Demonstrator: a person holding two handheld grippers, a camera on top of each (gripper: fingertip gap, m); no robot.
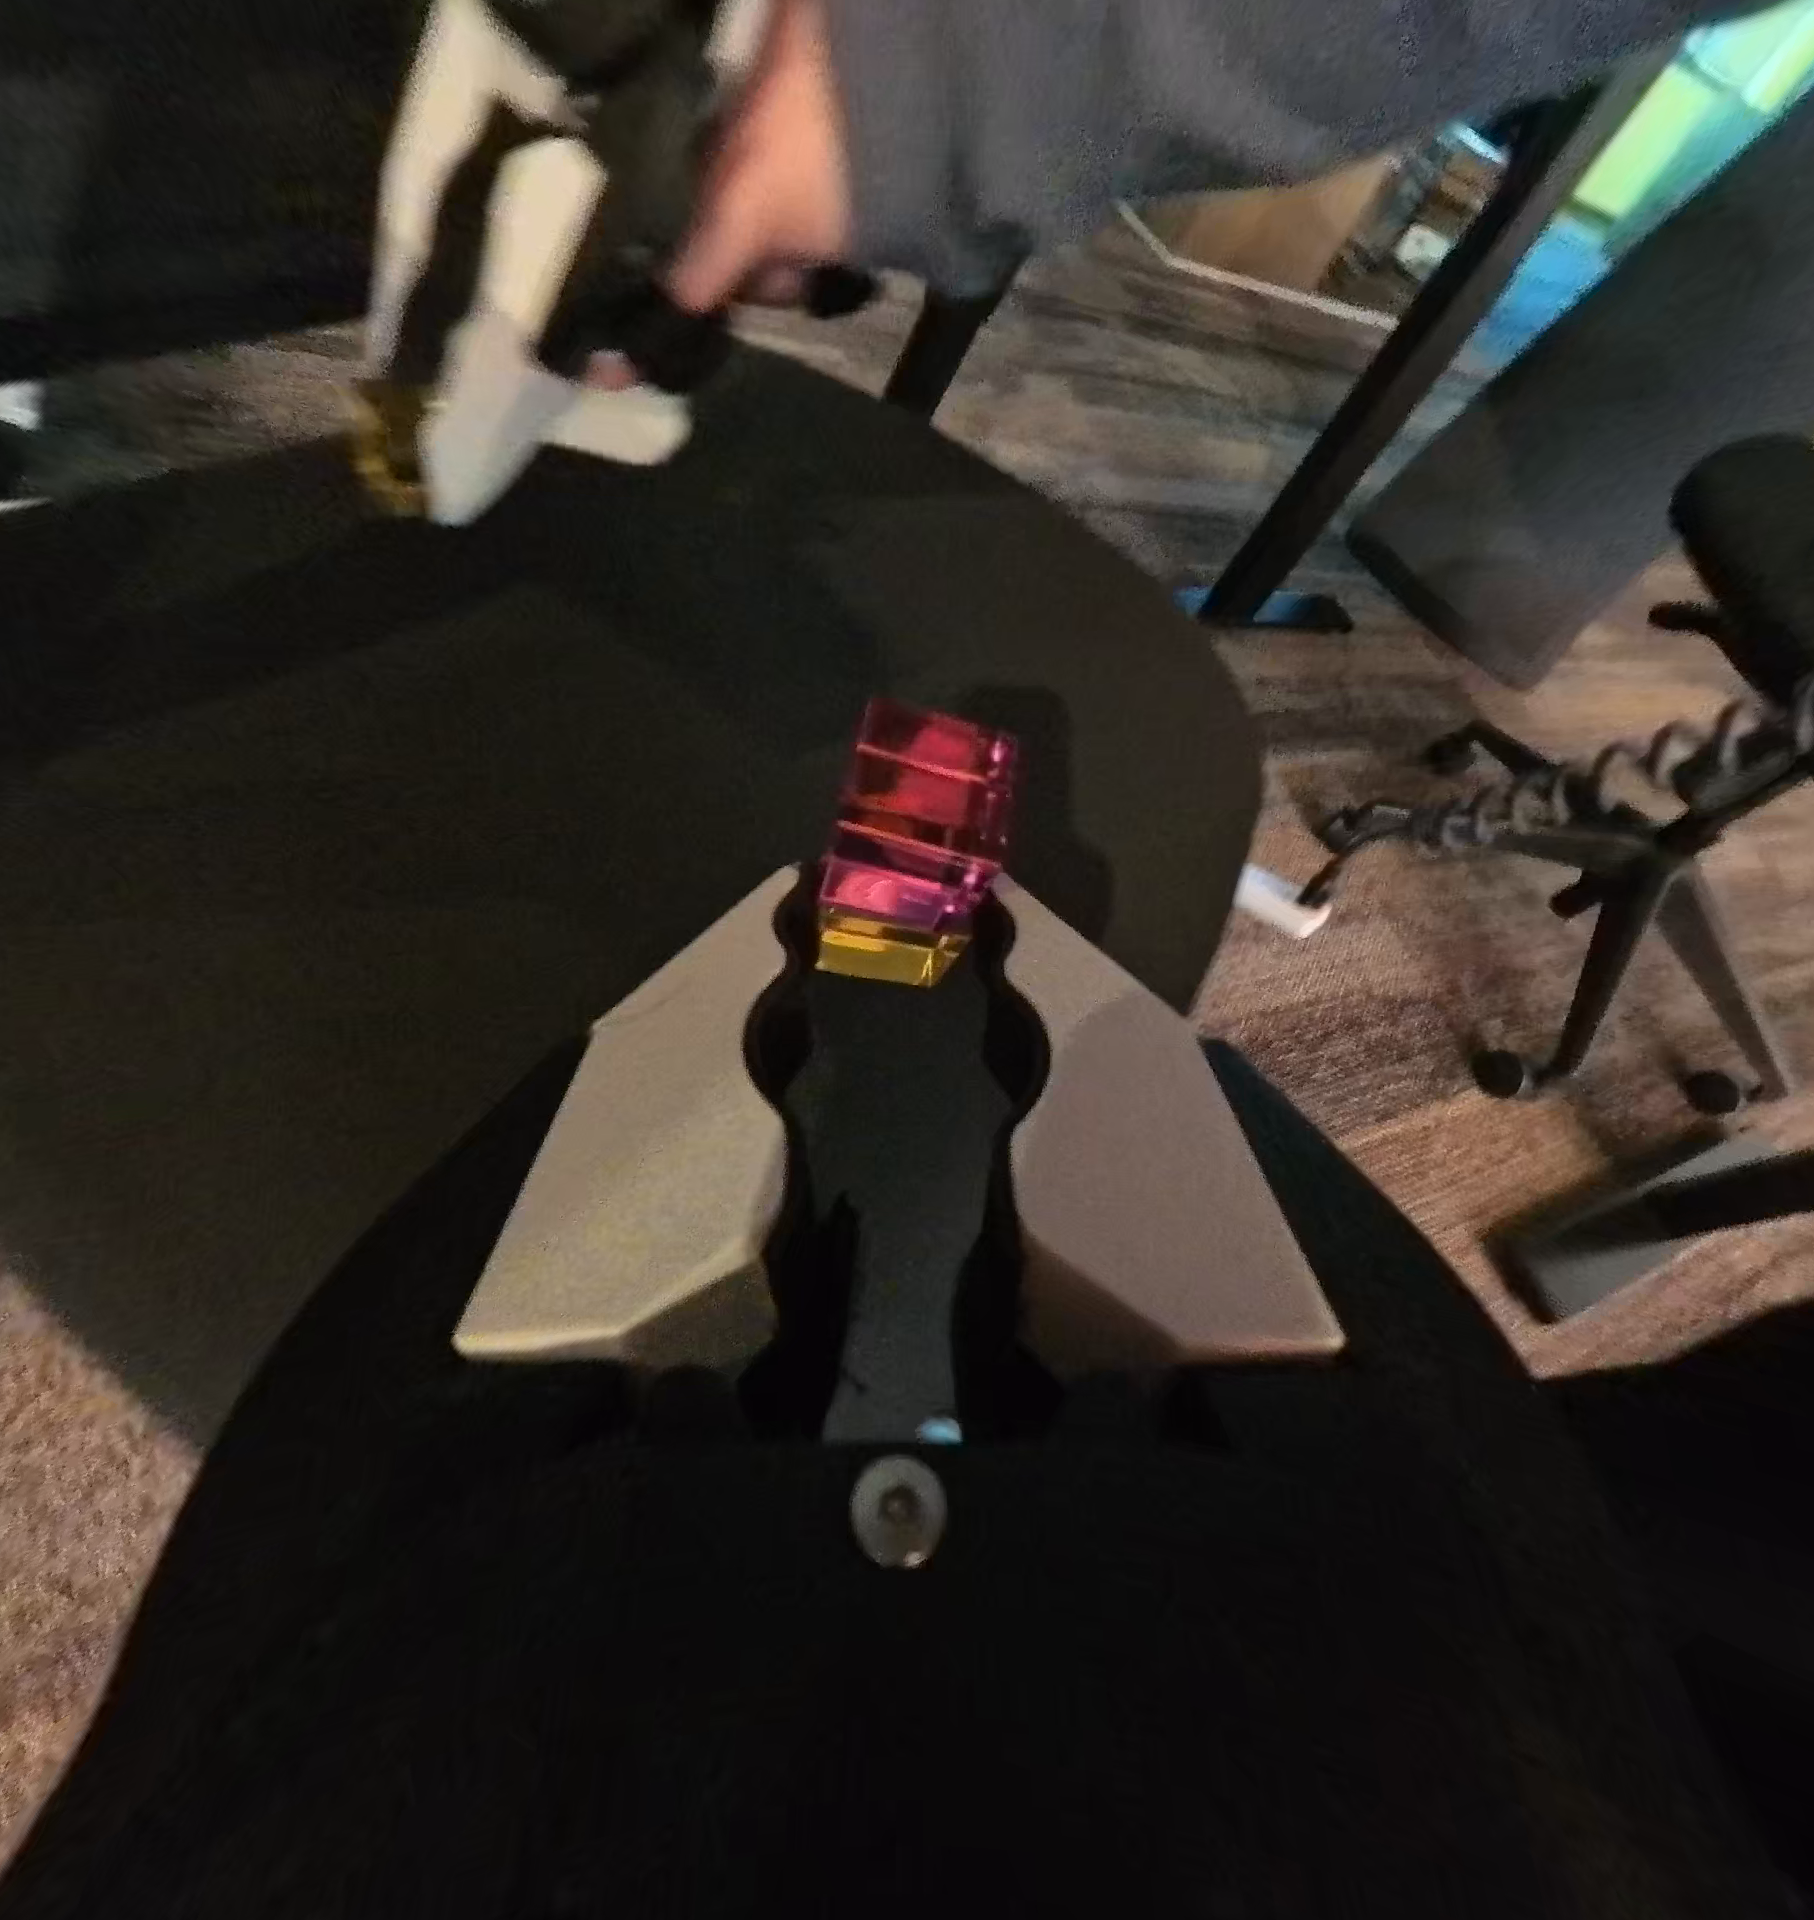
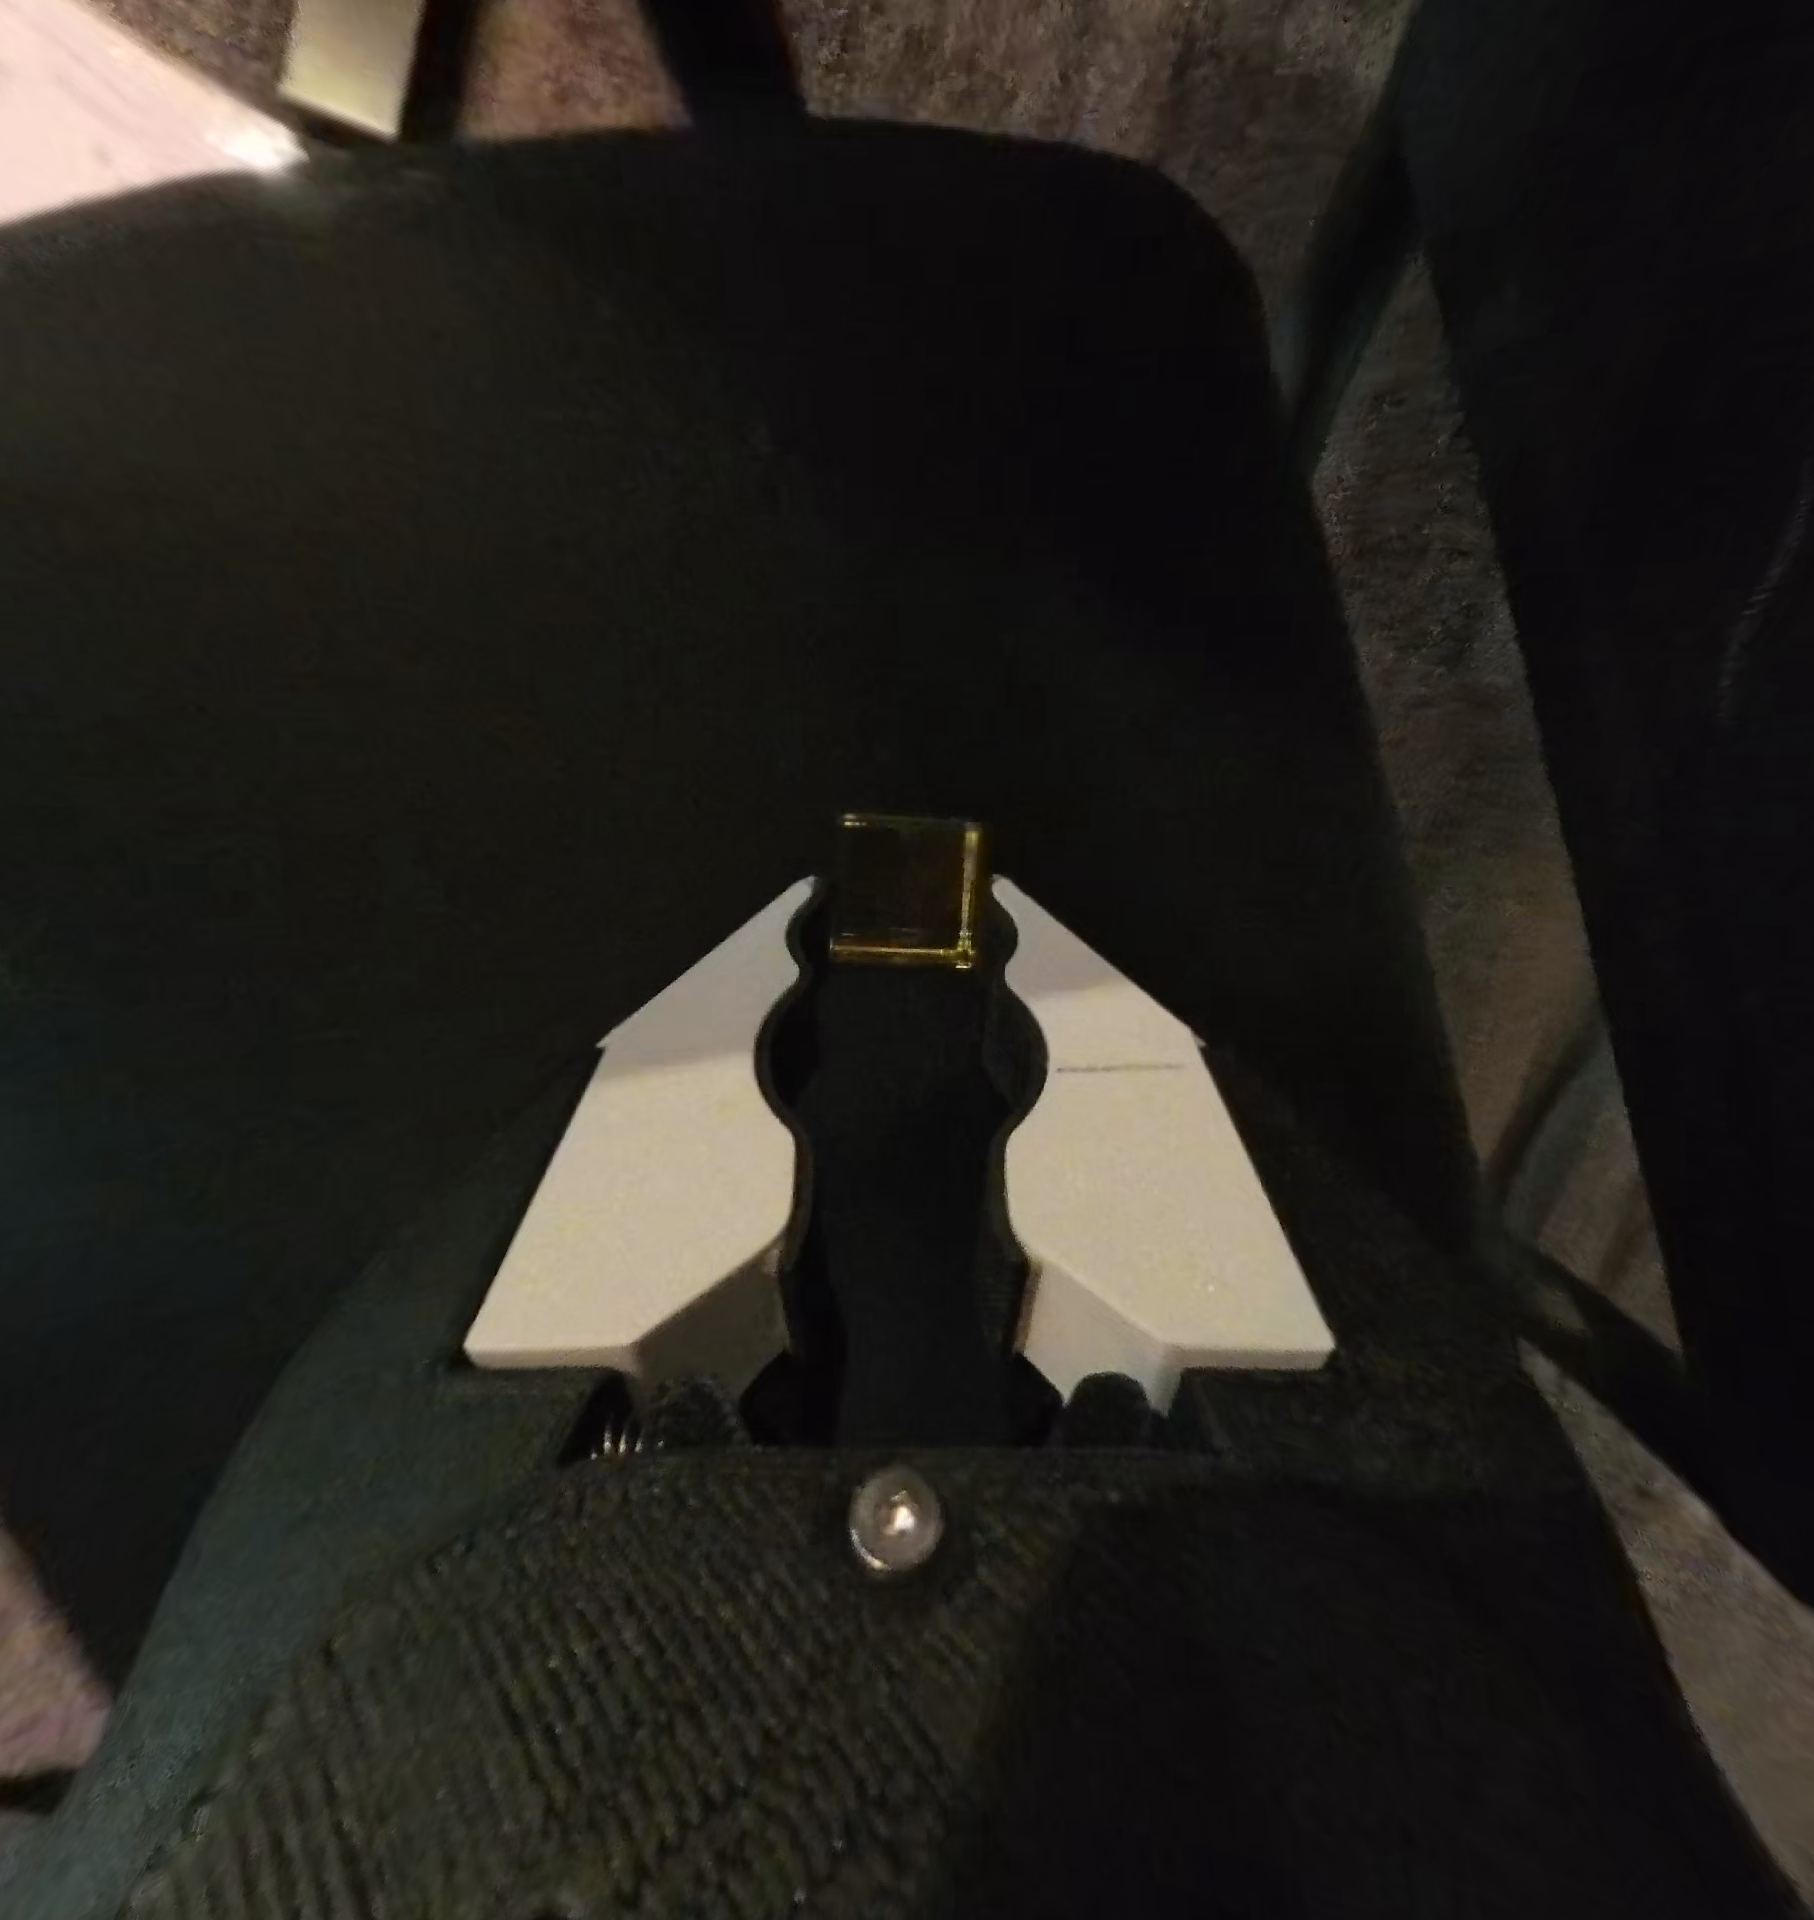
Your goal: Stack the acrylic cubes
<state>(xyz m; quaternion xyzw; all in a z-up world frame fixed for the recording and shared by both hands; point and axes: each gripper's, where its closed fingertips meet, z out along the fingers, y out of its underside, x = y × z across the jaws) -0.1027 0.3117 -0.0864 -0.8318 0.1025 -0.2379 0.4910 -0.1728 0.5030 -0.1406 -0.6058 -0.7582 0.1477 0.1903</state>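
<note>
Near the right edge of the dark tabletop (image 1: 363,831) stands a little stack of see-through blocks (image 1: 918,842). A yellow block (image 1: 882,951) is lowest in the picture. A pink block (image 1: 898,888) sits on it, and red blocks (image 1: 929,774) sit on top of that. The blocks do not line up well, and the pink one is turned a bit.

The left gripper (image 1: 898,925) has its tongs set narrow around the low end of this stack. The yellow block fills the space between the two dark pads, and both pads seem to press on its sides. A corner of the pink block touches the tip of the right finger (image 1: 1028,914).

Far across the tabletop, toward its far left edge, a hand (image 1: 768,208) holds the right gripper (image 1: 435,468). This part of the left view is blurry. The right view shows it better. The right gripper (image 2: 903,914) also has its tongs narrow. They pinch a clear yellow cube (image 2: 903,894), with a pad against each side of it. The dark tabletop (image 2: 570,520) lies below the cube. I cannot tell if the cube rests on it or hangs just above it.

Beyond the tabletop lies brown carpet (image 1: 1402,987). A black chair base with wheels (image 1: 1609,883) stands on it.
</note>
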